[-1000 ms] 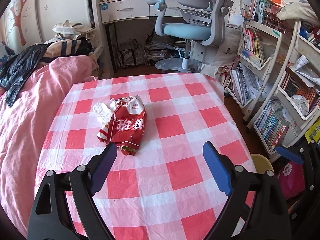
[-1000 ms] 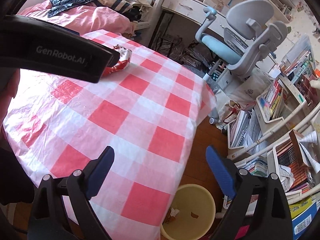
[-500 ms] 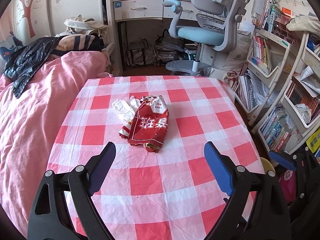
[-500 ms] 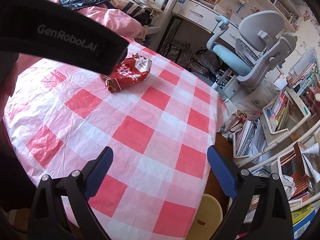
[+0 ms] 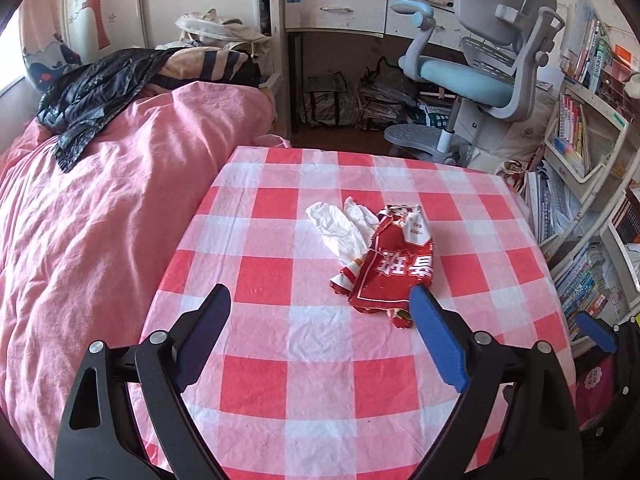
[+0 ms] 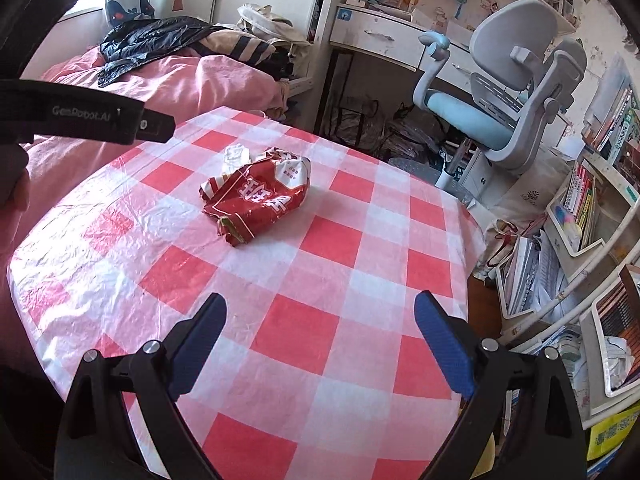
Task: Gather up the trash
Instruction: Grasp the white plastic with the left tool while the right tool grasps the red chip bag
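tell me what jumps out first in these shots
A crumpled red snack bag lies near the middle of the red-and-white checked tablecloth, with a white crumpled tissue touching its far-left side. Both the left gripper and the right gripper hover open, holding nothing.
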Demonstrator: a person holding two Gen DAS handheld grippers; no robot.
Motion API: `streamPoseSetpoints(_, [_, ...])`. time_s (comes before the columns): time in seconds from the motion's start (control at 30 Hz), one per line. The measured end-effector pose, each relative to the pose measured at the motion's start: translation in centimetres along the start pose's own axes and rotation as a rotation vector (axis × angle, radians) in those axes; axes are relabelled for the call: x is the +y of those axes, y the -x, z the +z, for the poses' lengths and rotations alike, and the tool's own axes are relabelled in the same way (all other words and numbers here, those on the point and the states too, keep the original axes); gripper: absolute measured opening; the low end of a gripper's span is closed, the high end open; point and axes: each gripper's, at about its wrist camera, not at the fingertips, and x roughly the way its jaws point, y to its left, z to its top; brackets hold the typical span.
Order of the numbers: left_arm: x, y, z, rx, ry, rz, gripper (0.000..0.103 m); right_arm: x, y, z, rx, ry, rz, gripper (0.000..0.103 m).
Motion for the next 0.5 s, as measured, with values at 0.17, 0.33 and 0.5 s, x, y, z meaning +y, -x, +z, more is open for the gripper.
streamPoseSetpoints(0.17, [0.6,-3.5,1.1,0.037,0.013,0.009,0.087,1.1,-1.0,0.7,-0.019,0.022,0.004,0.091])
streamPoseSetpoints(0.33, [1.1,-7.0,2.6,0.064,0.05,0.013,0.087,1.5,-2.2,1.4,-0.038,0.034,0.02,0.091])
streamPoseSetpoints(0.5, [1.5,-10.8,4.4,0.09,0.058,0.039,0.087,1.6,-3.8,2.0,-0.032,0.016,0.045,0.091])
